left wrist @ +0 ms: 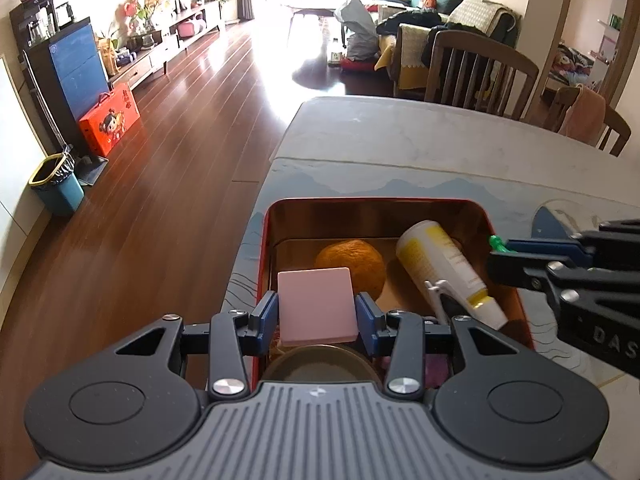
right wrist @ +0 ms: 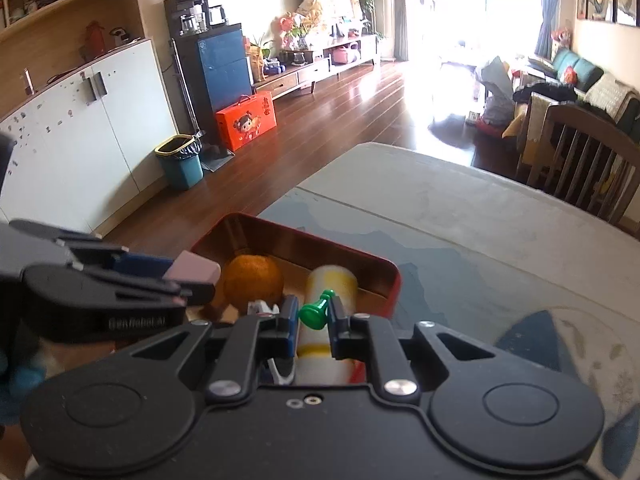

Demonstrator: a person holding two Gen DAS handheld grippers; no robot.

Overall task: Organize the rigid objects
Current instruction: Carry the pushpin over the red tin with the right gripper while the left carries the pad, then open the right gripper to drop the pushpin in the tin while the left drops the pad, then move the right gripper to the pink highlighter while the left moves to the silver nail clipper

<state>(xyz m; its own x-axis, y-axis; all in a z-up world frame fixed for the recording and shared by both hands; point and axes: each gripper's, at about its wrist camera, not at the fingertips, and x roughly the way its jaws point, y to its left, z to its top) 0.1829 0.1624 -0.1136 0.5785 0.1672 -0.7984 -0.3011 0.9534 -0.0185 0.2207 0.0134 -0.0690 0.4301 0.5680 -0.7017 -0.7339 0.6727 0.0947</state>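
Apparently both loaded grippers above tin (left wrist: 508,232) rim.

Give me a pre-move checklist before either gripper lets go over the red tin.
1. Left gripper shut on the pink block: ok.
2. Right gripper shut on the green pawn: ok.
3. Both loads above the red tin, not the table: ok.
4. Free floor space in the tin beside the orange and the white-and-yellow tube: cannot tell.
5. Grippers apart from each other: ok.
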